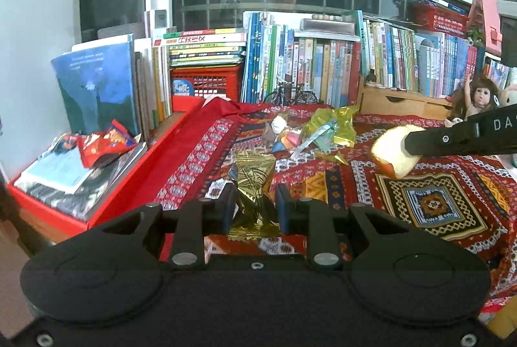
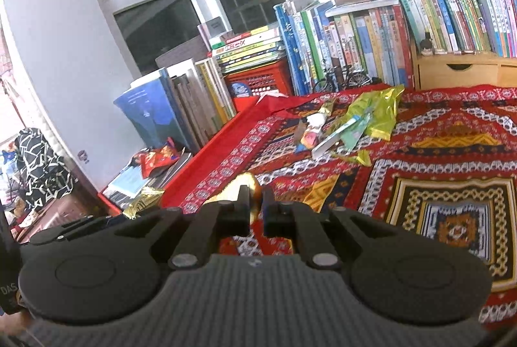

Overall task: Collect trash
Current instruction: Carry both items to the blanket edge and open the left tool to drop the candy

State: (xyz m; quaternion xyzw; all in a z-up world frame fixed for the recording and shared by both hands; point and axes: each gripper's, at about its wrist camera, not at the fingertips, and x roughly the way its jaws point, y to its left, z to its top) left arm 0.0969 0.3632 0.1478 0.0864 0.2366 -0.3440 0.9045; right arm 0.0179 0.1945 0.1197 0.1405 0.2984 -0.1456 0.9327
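- Two grippers, each clamped on something
- Left gripper (image 1: 254, 205) pinches a crumpled gold wrapper (image 1: 253, 185)
- Right gripper (image 2: 256, 211), nearly closed, grips a bread slice (image 1: 392, 150) above the patterned cloth (image 1: 433, 205)

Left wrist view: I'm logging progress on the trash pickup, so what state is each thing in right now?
Gold wrapper: crumpled, clamped in the left gripper.
Bread slice: pinched in the right gripper, lifted off the cloth.
Wrapper pile: loose on the patterned cloth, not yet collected.
Red snack bag: crumpled, lying on stacked books.
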